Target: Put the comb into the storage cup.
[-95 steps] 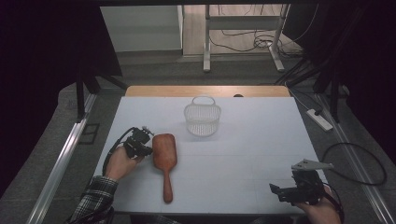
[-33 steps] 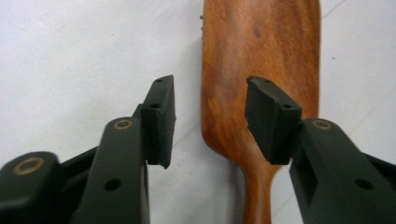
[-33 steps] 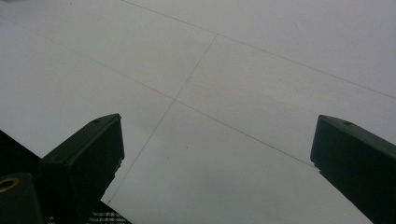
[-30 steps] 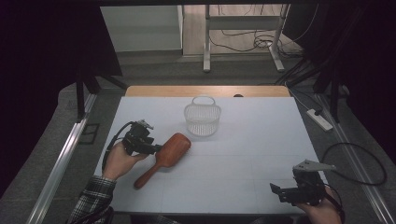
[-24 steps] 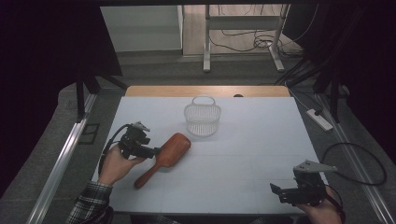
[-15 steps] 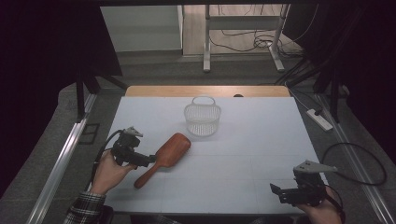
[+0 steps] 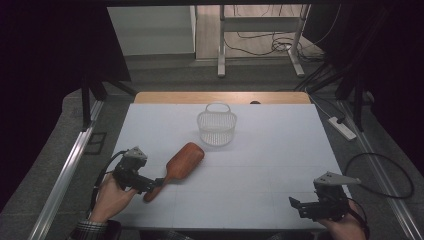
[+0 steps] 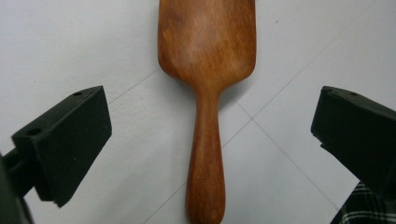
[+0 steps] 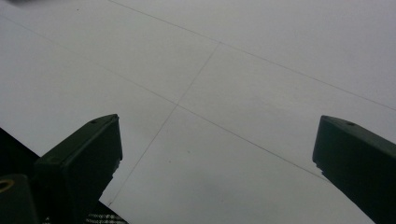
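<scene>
A brown wooden hairbrush (image 7: 177,167) lies flat on the white table (image 7: 260,165), its back up, head toward the basket and handle toward the front left. My left gripper (image 7: 155,186) sits at the handle's end; its jaws have just been opening and now stand wide apart. In the left gripper view the hairbrush (image 8: 208,70) runs up the middle, its handle between the jaws and touching neither, so my left gripper (image 8: 210,144) is open. My right gripper (image 7: 296,206) rests open near the table's front right corner, and in its own view my right gripper (image 9: 219,163) has bare table between the jaws.
A small white wire basket (image 7: 216,126) with a handle stands upright at the middle back of the table. A wooden edge (image 7: 220,97) runs along the far side. A metal rail (image 7: 62,185) lies left of the table, and a power strip (image 7: 341,128) with cables on the floor at right.
The left gripper has turned the brush from lengthwise to slanted, then let go of it and drawn back toward the front left, ending at the handle's end. The right gripper has stayed put.
</scene>
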Motion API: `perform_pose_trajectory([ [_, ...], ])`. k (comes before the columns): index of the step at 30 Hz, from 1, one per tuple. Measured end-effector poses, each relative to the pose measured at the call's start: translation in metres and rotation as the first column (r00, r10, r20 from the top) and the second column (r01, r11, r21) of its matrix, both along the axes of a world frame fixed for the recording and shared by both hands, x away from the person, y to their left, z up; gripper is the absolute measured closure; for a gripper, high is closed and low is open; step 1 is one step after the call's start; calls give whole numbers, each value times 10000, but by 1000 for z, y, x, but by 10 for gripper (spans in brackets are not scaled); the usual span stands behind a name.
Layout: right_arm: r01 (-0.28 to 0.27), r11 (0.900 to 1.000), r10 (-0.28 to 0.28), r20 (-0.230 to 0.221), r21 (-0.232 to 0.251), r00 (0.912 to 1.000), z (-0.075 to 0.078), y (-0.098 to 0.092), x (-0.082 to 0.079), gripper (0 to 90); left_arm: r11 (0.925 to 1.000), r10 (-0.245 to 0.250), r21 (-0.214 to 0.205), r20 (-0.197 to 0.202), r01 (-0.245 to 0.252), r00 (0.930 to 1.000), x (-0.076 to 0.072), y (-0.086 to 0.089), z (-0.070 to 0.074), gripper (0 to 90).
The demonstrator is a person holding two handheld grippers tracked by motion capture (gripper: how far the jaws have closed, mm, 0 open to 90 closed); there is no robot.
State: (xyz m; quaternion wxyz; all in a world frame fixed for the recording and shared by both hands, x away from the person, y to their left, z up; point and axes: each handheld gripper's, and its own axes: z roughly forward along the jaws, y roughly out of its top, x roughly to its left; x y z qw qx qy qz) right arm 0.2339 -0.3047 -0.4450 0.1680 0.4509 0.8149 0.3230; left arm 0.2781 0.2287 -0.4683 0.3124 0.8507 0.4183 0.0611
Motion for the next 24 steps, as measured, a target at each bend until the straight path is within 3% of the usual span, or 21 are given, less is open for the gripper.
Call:
perform_pose_trajectory([
  [7,-29,10000,29,-12,-38,10000,0,0,0,16,9986,7,523,123,-13,9999,4,-8,-4,0],
  [12,-24,10000,24,-47,-60,10000,0,1,0,17,9986,-48,517,-147,55,9999,11,-12,-13,0],
  [24,-59,9999,58,-75,-113,10000,-1,1,1,18,9922,-196,1208,-863,300,9961,23,-26,-33,0],
])
